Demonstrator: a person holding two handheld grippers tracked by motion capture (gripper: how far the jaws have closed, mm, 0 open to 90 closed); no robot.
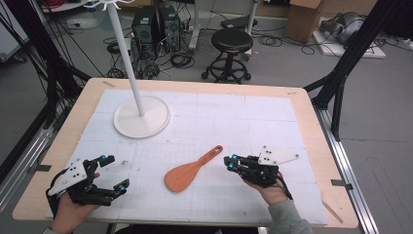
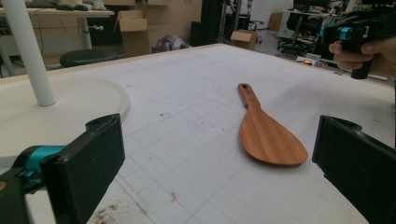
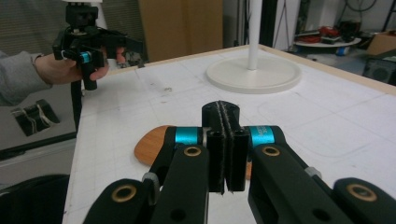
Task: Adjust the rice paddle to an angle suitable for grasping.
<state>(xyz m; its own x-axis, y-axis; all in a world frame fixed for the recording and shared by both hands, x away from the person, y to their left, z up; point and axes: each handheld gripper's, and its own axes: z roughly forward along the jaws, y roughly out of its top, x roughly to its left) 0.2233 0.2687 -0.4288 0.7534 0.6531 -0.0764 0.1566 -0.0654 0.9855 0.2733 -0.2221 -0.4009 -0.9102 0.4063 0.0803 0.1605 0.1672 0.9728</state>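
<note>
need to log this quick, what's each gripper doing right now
left gripper: open, holding nothing.
right gripper: closed, holding nothing; wooden spatula lies free.

A grey floor (image 1: 384,97) is lying around the table; tangled cables (image 1: 146,61) are trailing across it at the far side; a black stool (image 1: 233,41) is standing far centre beside dark computer towers (image 1: 156,27); cardboard boxes (image 1: 304,19) are sitting far right; black frame struts (image 1: 355,46) are slanting down at right.

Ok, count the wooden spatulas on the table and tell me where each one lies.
1. The wooden spatula lies flat on the white mat near the table's front middle, between the left gripper and the right gripper, its handle pointing toward the far right. None seems hidden.
</note>
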